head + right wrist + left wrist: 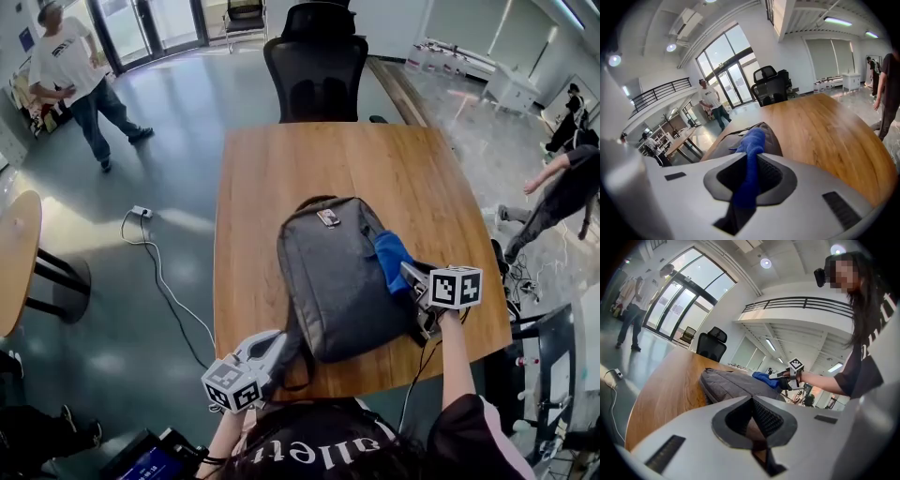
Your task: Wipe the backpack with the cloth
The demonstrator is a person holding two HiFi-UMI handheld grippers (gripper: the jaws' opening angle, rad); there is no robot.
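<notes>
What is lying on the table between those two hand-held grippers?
In the head view, the grey backpack fills the stretch between the left gripper and the right gripper, whose jaws hold the blue cloth against its side.

The left tool (274, 349) is held low and close to the body, jaws drawn together, its forearm (223, 439) bent in tight. The right tool (410, 276) reaches forward on an outstretched forearm (456, 361), jaws clamped on the blue cloth (391, 258).

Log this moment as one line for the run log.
right tool: shut on cloth | cloth: on backpack, right side | left tool: jaws together at near corner | backpack: flat on table
</notes>
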